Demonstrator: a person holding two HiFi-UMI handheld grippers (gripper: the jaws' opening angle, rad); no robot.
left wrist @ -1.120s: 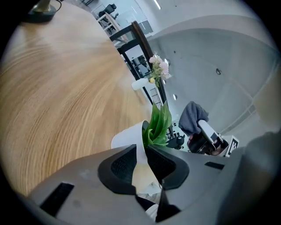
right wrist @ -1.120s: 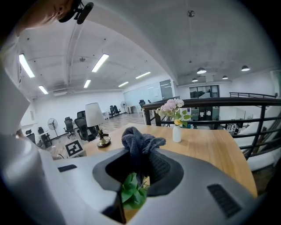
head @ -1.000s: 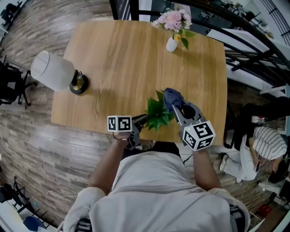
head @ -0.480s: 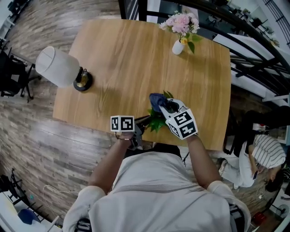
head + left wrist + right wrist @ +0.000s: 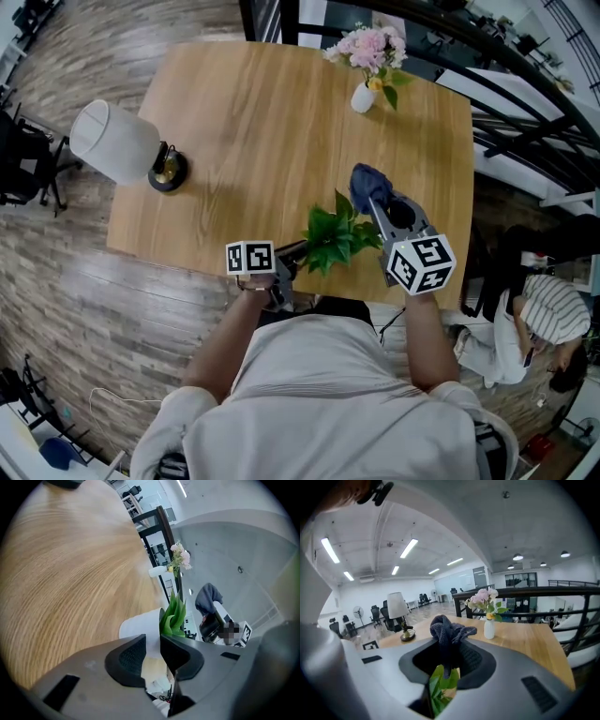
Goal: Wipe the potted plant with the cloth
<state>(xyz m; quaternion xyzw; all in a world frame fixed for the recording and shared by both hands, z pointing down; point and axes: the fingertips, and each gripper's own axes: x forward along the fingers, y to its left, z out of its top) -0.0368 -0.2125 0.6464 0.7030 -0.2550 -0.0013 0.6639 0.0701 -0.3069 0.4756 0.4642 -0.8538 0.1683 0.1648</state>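
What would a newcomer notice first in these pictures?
The green potted plant at the near edge of the wooden table, gripped by the left tongs, stands out first. Just beyond it, to the right, the right tongs hold a dark blue cloth.

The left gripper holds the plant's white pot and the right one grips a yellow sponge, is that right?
Not quite: the right gripper holds a dark blue cloth, not a yellow sponge, as the right gripper view shows. The left gripper does hold the plant's white pot.
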